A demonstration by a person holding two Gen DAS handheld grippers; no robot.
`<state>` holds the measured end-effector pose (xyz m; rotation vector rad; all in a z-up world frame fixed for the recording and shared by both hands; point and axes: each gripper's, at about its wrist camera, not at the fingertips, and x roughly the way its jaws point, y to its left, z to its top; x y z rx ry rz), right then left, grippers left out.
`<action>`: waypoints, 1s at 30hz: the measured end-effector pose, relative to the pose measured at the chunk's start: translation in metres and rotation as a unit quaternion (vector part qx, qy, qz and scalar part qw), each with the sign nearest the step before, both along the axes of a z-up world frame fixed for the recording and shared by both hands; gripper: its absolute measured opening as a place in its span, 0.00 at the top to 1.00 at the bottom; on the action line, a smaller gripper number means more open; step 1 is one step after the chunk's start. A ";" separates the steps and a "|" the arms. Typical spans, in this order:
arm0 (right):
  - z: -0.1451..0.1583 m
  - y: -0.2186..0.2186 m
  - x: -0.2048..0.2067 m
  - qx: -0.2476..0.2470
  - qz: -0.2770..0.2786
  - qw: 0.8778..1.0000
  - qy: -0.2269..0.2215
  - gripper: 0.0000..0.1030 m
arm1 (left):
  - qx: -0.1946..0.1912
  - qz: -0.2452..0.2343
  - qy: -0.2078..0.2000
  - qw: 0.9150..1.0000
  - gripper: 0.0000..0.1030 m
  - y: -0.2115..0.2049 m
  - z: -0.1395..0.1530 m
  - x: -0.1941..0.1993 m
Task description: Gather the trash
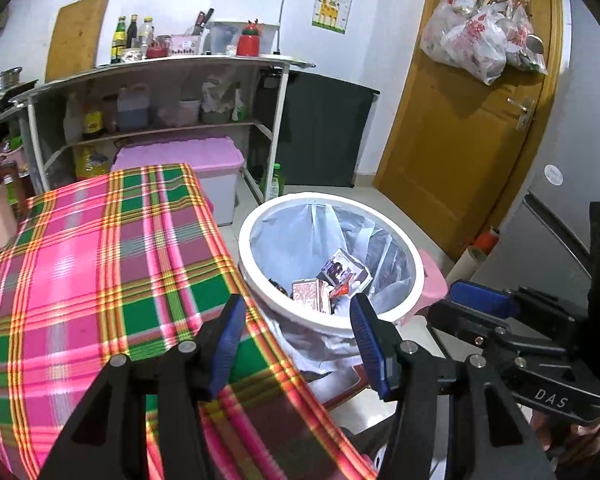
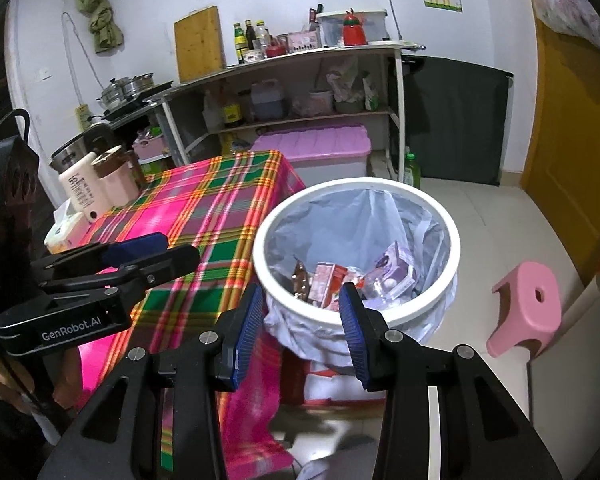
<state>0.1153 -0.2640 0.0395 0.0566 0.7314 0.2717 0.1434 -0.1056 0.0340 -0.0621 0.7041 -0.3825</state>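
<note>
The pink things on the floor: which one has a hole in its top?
The small pink stool beside the white trash bin. Its seat has a round hole, while the pink-lidded storage box under the shelf has a ridged, closed lid.

Left gripper point(image 1: 296, 320), seen from its own camera: blue-padded jaws are held apart, with nothing between them, and are angled downward near the rim of the white bin point(image 1: 380, 316). Right gripper point(image 2: 300, 312): jaws are likewise parted and empty, tilted down toward the same bin. The two grippers are held side by side, the left one on the side away from the bin.
</note>
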 end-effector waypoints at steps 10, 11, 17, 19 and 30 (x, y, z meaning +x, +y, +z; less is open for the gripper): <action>0.003 0.012 -0.033 -0.005 0.011 1.000 -0.009 0.60 | 0.006 0.022 -0.012 1.000 0.45 0.013 -0.001 -0.033; 0.003 0.012 -0.036 -0.007 0.012 1.000 -0.008 0.60 | 0.007 0.024 -0.012 1.000 0.45 0.014 -0.001 -0.035; 0.002 0.017 -0.050 -0.012 0.017 1.000 -0.010 0.60 | 0.011 0.028 -0.015 0.999 0.45 0.017 -0.002 -0.050; 0.002 0.018 -0.053 -0.012 0.018 1.000 -0.011 0.60 | 0.013 0.028 -0.016 0.999 0.45 0.017 -0.003 -0.054; 0.004 0.020 -0.063 -0.015 0.023 0.999 -0.018 0.60 | 0.021 0.031 -0.024 0.999 0.45 0.016 -0.004 -0.070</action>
